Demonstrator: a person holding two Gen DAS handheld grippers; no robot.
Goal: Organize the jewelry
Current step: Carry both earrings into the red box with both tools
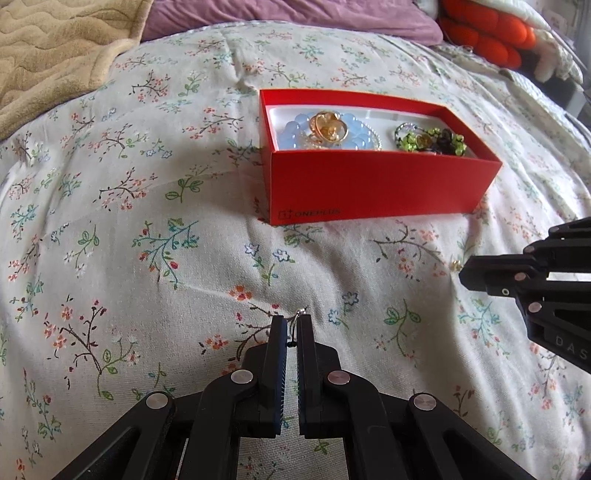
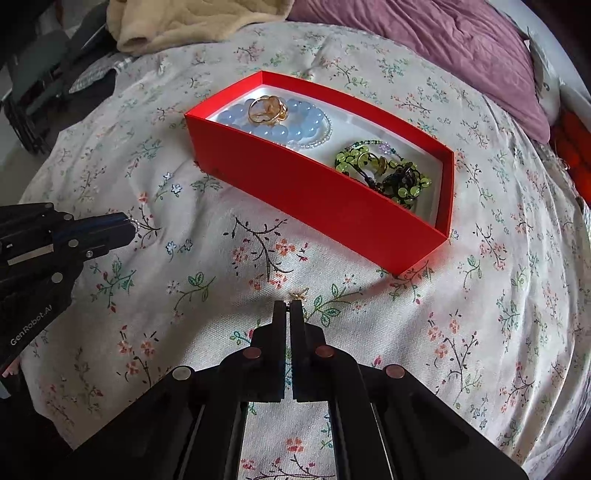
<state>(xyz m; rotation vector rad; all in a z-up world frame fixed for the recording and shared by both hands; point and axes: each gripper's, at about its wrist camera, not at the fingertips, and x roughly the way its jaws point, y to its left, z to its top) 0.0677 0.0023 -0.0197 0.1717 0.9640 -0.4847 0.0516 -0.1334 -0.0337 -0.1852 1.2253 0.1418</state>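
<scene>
A red box (image 1: 369, 184) sits on the floral bedspread; it also shows in the right wrist view (image 2: 306, 192). Inside lie a blue bead bracelet (image 1: 295, 129) with gold rings (image 1: 328, 125) on it, and green and dark bead pieces (image 1: 432, 140). My left gripper (image 1: 292, 318) is shut on a small silver piece (image 1: 301, 311) with a thin dark thread, in front of the box. My right gripper (image 2: 288, 303) is shut on a small gold piece (image 2: 297, 295), near the box's front corner. The left gripper's tip (image 2: 127, 223) shows the silver piece in the right wrist view.
A beige blanket (image 1: 55, 48) lies at the back left and a purple pillow (image 1: 288, 14) behind the box. An orange cushion (image 1: 484, 33) sits at the back right. The floral bedspread (image 1: 147, 221) spreads around the box.
</scene>
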